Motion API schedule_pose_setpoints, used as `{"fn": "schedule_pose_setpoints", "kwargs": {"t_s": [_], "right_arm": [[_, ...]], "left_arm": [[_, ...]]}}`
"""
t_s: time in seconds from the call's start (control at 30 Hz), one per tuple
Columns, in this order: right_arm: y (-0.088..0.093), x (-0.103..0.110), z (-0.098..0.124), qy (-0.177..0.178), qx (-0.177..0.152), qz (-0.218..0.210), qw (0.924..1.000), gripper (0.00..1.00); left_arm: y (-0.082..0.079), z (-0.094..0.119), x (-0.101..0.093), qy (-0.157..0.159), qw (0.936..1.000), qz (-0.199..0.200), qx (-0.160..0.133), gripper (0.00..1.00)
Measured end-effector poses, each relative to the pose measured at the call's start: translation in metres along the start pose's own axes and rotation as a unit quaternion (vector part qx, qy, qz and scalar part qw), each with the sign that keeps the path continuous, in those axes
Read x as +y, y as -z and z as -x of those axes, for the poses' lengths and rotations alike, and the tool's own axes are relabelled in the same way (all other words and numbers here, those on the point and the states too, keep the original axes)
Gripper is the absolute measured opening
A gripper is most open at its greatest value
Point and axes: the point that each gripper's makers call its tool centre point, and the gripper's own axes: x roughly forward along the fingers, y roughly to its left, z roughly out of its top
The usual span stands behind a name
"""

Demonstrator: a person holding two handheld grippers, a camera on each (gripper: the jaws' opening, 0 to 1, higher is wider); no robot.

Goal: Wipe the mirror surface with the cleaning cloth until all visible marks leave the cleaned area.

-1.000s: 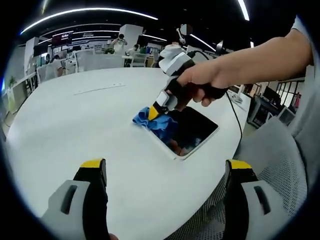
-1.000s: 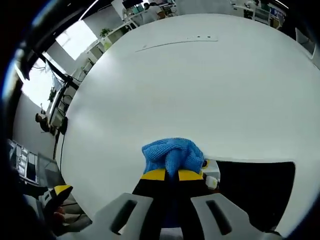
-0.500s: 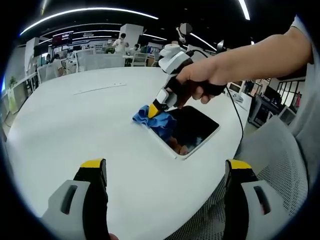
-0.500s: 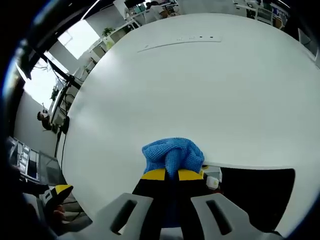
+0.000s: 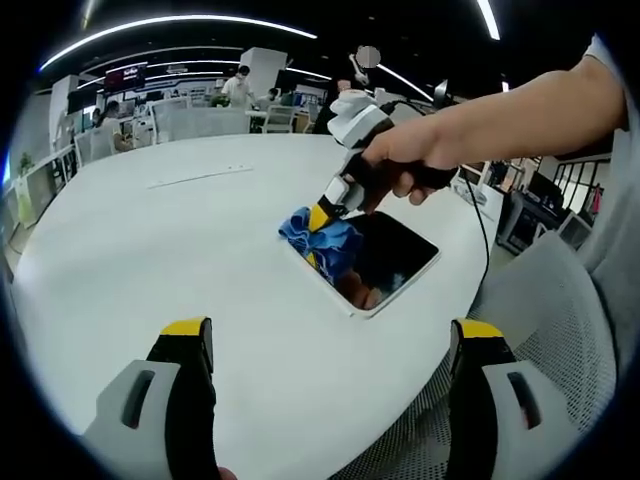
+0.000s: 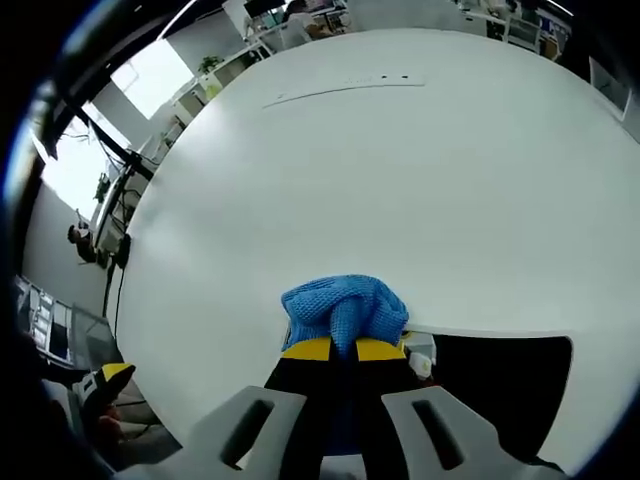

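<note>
Right gripper (image 5: 322, 214): fingers clamped on the blue cloth (image 5: 322, 232), pressed at the far-left corner of the mirror (image 5: 385, 262) on the white worktop (image 5: 180, 250), whose glass stretched away rightward; left gripper (image 5: 330, 345): fingers apart, empty, well short of the mirror.

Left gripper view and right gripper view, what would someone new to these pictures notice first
The bright blue cleaning cloth stands out, pinched in the shut right gripper and pressed at the far corner of the dark mirror. The mirror lies flat near the edge of a large round white table. In the left gripper view, a person's hand grips the right gripper's handle, while the left gripper stands open with nothing in it.
</note>
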Motion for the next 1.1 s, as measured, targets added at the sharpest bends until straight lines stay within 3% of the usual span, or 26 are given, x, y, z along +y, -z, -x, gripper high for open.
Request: {"fn": "schedule_pose_setpoints", "kwargs": {"t_s": [0.27, 0.5, 0.63, 0.7, 0.8, 1.1], "right_arm": [[0.002, -0.011, 0.004, 0.006, -0.002, -0.007, 1.0000, 0.01], [0.003, -0.008, 0.005, 0.023, -0.013, 0.026, 0.9993, 0.00], [0.004, -0.008, 0.007, 0.023, -0.020, 0.026, 0.9992, 0.00], [0.004, -0.008, 0.007, 0.023, -0.024, 0.028, 0.9991, 0.00], [0.003, -0.009, 0.007, 0.021, -0.019, 0.020, 0.9994, 0.00], [0.004, -0.014, 0.007, 0.027, -0.017, 0.002, 0.9995, 0.01]], "left_arm": [[0.000, 0.000, -0.001, 0.001, 1.0000, -0.002, 0.000, 0.97], [0.000, 0.000, 0.000, -0.001, 1.0000, -0.003, 0.002, 0.96], [-0.003, 0.002, 0.001, -0.008, 0.9999, -0.014, -0.005, 0.95], [-0.009, 0.003, 0.007, -0.025, 0.9985, -0.045, -0.016, 0.99], [-0.006, 0.003, 0.007, -0.022, 0.9994, -0.023, -0.012, 0.99], [-0.011, 0.005, 0.008, -0.026, 0.9990, -0.028, -0.021, 0.99]]}}
